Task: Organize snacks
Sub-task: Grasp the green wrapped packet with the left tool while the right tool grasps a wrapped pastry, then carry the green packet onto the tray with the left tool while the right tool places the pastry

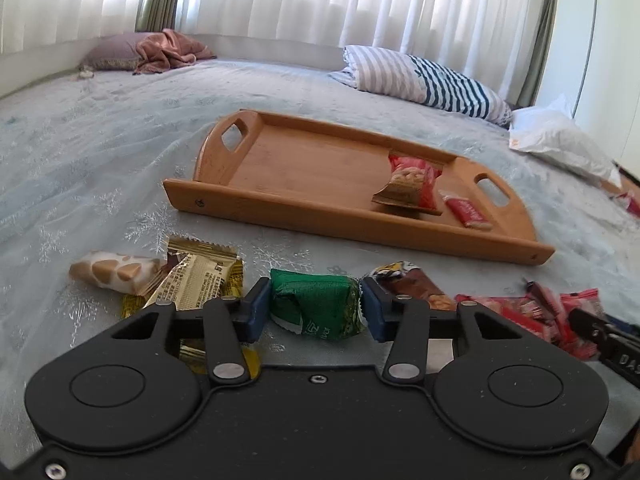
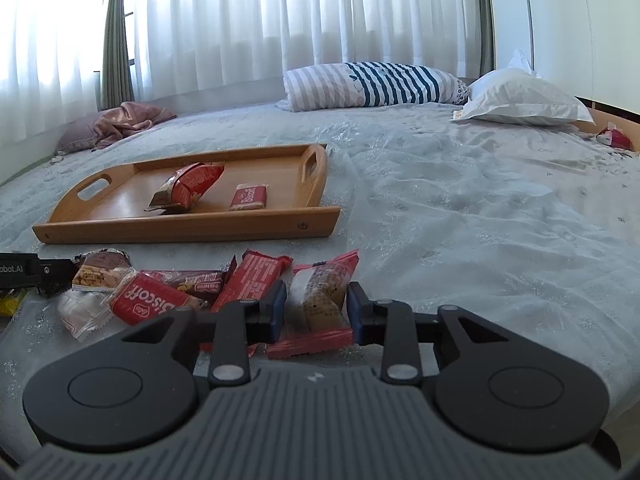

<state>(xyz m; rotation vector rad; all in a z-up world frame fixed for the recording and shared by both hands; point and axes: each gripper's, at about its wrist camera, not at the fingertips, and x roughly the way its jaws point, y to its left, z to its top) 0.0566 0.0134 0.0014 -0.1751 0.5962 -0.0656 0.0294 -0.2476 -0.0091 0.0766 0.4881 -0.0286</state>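
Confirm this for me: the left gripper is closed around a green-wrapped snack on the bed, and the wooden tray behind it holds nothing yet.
Not quite. The left gripper does have the green-wrapped snack between its pads on the bed, but the wooden tray is not bare: the left wrist view shows a red cookie packet and a small red Biscoff pack already lying in it.

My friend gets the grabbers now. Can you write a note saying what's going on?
Left gripper: fingers closed on the green foil-wrapped snack, low over the bedspread.
Right gripper: fingers closed on the red and clear biscuit packet, also down on the bed.
Done: the wooden handled tray holds a red peanut bag and a small red Biscoff packet.
Left: carry both gripped snacks to the tray, then the gold wrappers and the red packet pile.
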